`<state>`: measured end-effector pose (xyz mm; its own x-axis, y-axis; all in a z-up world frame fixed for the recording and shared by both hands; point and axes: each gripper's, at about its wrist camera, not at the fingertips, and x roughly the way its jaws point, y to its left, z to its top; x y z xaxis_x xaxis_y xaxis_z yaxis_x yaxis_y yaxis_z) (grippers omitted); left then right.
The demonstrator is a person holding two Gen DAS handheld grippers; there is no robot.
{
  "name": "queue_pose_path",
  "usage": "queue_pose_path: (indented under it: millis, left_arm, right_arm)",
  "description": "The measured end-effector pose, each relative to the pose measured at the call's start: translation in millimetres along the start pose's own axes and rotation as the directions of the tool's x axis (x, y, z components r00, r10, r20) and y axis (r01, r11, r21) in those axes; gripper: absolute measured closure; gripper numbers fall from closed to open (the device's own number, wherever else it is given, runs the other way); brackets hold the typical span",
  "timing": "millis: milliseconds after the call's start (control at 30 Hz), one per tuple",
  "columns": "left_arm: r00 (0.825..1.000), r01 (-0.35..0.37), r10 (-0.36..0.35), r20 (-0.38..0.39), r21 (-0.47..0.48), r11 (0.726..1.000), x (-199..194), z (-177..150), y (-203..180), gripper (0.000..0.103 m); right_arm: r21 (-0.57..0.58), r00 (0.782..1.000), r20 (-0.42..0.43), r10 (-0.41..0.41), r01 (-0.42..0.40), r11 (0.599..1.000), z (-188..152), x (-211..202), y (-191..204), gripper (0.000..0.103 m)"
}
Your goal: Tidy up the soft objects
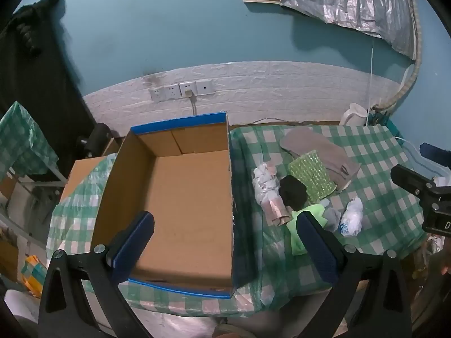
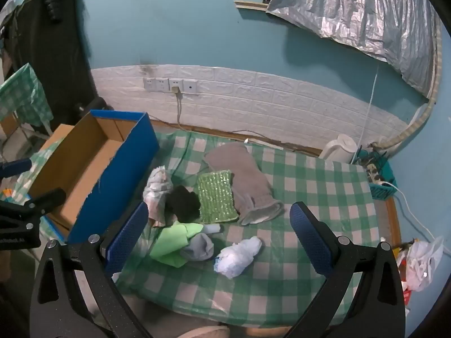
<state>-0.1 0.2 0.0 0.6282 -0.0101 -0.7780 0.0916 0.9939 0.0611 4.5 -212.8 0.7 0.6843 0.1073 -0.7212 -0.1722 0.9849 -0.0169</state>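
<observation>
With both my left gripper [image 1: 225,242] and right gripper [image 2: 220,242] wide open and empty, I judge the crumpled white plastic bag [image 2: 238,256] light, limp and slippery, best pinched across its bunched middle.

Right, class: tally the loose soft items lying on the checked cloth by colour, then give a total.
Grey: 2, long grey fabric mitt, small grey cloth
Green: 2, bumpy green pad, plain light-green cloth
Black: 1, black bundle
White: 2, white-pink wad, white-blue wad
Total: 7
</observation>
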Motion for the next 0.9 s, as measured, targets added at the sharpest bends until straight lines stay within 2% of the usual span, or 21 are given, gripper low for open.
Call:
queue_pose_path:
  millis: [333,900]
  left_arm:
    - [1.000,-0.010,0.010,0.013,0.041,0.999,-2.4,0.8,-7.7,0.001]
    - [1.000,0.011,-0.011,0.009,0.033,0.999,-0.6,-0.6,-4.9,0.001]
  right_arm:
    - [-0.006,1.000,-0.009,-0.007,0.007,1.000,-0.6,1.4,1.7,0.002]
    - [-0.014,1.000,-0.014,-0.002,0.002,1.000,-2.4,4.3,5.7,0.002]
